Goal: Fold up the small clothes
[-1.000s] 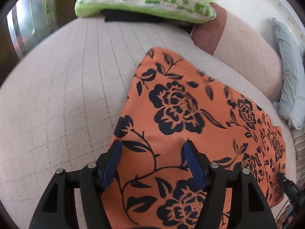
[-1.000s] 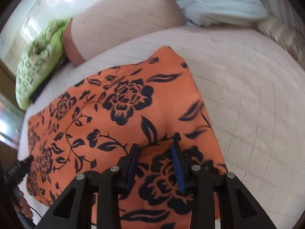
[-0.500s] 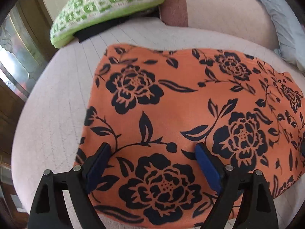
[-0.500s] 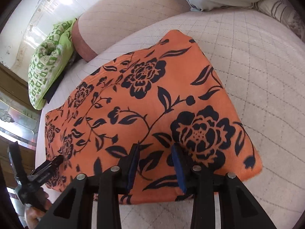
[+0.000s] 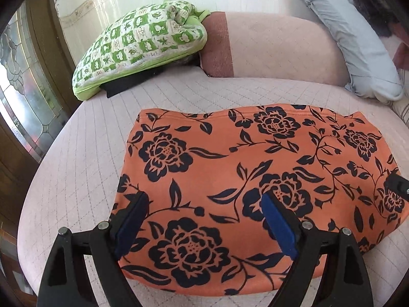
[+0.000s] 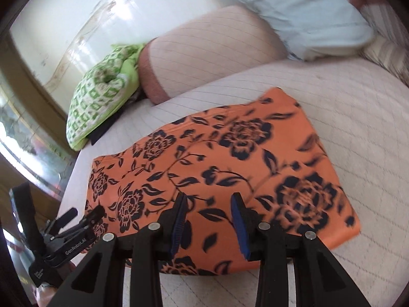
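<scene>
orange floral cloth [image 5: 255, 168] lies folded flat on the quilted bed [image 5: 76, 168]. from my left wrist, my left fingers [image 5: 204, 226] are spread wide above its near edge, nothing pinched; a green checked cushion [image 5: 143, 43] and grey pillow [image 5: 352, 43] sit at the back. from my right wrist, my right fingers [image 6: 210, 223] are parted narrowly over the cloth's near edge, gripping nothing, the other gripper off to the left.
</scene>
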A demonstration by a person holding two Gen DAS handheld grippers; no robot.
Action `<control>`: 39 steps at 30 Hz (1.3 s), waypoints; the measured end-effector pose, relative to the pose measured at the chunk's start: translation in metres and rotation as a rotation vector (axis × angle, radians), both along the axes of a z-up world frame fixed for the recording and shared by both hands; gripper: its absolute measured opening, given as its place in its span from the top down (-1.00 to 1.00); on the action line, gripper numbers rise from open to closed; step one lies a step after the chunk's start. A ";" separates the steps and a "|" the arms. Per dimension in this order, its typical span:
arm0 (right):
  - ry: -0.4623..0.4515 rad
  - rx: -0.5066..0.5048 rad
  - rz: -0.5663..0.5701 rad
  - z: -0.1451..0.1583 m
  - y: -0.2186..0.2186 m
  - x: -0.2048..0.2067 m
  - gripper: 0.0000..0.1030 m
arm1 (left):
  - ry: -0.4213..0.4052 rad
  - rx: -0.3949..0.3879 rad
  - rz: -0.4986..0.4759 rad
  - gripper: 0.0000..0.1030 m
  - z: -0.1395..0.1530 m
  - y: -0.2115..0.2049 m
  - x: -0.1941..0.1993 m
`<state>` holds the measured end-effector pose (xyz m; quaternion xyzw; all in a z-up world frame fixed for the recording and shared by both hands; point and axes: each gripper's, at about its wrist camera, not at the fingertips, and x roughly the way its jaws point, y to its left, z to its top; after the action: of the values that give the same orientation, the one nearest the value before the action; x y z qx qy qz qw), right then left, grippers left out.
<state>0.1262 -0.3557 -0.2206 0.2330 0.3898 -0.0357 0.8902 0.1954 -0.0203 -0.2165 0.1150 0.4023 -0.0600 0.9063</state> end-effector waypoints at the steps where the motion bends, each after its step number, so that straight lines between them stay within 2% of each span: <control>1: 0.008 -0.006 0.014 -0.001 0.003 0.004 0.25 | 0.001 0.000 -0.004 -0.74 -0.001 -0.002 0.002; 7: 0.101 -0.033 0.041 -0.027 0.014 0.030 0.25 | 0.036 0.018 -0.022 -0.74 -0.016 -0.011 0.009; 10: 0.178 -0.035 0.041 -0.050 0.013 0.042 0.24 | 0.113 0.046 -0.034 -0.74 -0.037 -0.018 0.016; 14: 0.146 -0.030 0.039 -0.046 0.011 0.044 0.25 | 0.144 0.017 -0.008 -0.76 -0.044 -0.016 0.022; 16: 0.119 -0.016 0.028 -0.042 0.008 0.042 0.25 | 0.127 0.010 -0.010 -0.76 -0.039 -0.017 0.020; 20: 0.061 -0.067 -0.029 -0.030 -0.003 0.037 0.25 | 0.097 0.028 -0.026 -0.76 -0.037 -0.021 0.012; 21: 0.072 -0.067 -0.056 -0.031 -0.009 0.037 0.25 | 0.101 0.042 -0.027 -0.76 -0.039 -0.022 0.013; 23: 0.171 -0.049 -0.093 -0.047 -0.023 0.041 0.25 | 0.111 0.046 -0.026 -0.76 -0.043 -0.022 0.015; 24: 0.190 -0.032 -0.088 -0.053 -0.026 0.041 0.24 | 0.113 0.043 -0.025 -0.77 -0.044 -0.021 0.015; 29: 0.159 -0.087 -0.076 -0.043 -0.016 0.039 0.25 | 0.108 0.044 -0.025 -0.77 -0.042 -0.022 0.013; 31: 0.122 -0.070 -0.054 -0.037 -0.013 0.037 0.24 | 0.110 0.039 -0.024 -0.77 -0.041 -0.024 0.010; 36: 0.011 -0.116 0.016 -0.019 0.009 0.032 0.24 | 0.113 0.035 -0.023 -0.77 -0.041 -0.020 0.015; 39: 0.019 -0.118 0.069 -0.020 0.023 0.035 0.24 | 0.116 0.033 -0.018 -0.77 -0.041 -0.021 0.014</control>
<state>0.1614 -0.3322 -0.2409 0.1664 0.4034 -0.0301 0.8993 0.2094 -0.0409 -0.2577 0.1300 0.4539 -0.0682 0.8789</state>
